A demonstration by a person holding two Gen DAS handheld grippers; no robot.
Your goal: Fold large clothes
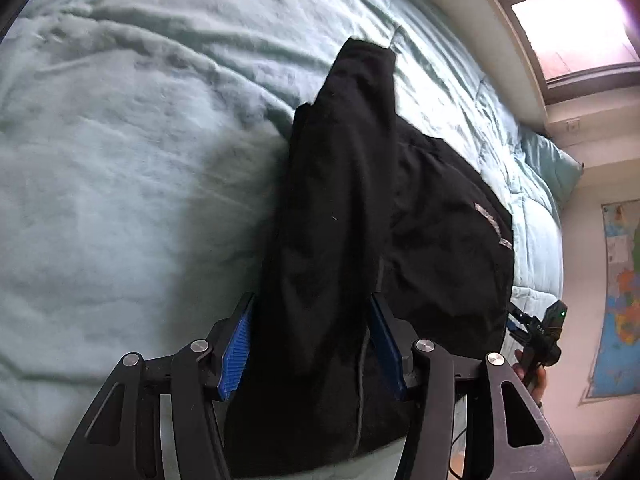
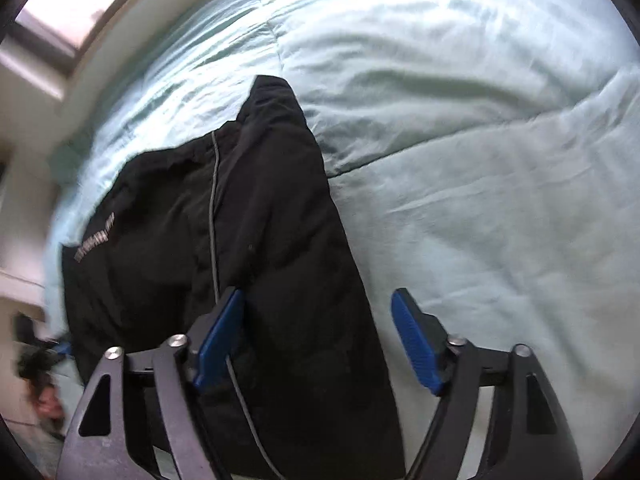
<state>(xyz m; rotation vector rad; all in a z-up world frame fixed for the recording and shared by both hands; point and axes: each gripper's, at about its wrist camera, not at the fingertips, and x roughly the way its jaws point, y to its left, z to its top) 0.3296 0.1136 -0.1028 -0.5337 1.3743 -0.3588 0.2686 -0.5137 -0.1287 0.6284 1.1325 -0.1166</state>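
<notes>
Bedroom: pale green duvet (image 1: 120,200) covers the bed, window (image 1: 568,32) beyond. Left tongs (image 1: 312,344) clamped on a bunched fold of the black garment (image 1: 340,208). Right tongs (image 2: 320,340) apart; left pad touches cloth, right pad stands clear over the duvet, no grip. Garment lies on the bed, one side flap folded lengthwise over the body. Judged early-to-mid: first fold in, further folds and squaring left

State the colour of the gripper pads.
Blue, ribbed pads; clearest in the right wrist view.
</notes>
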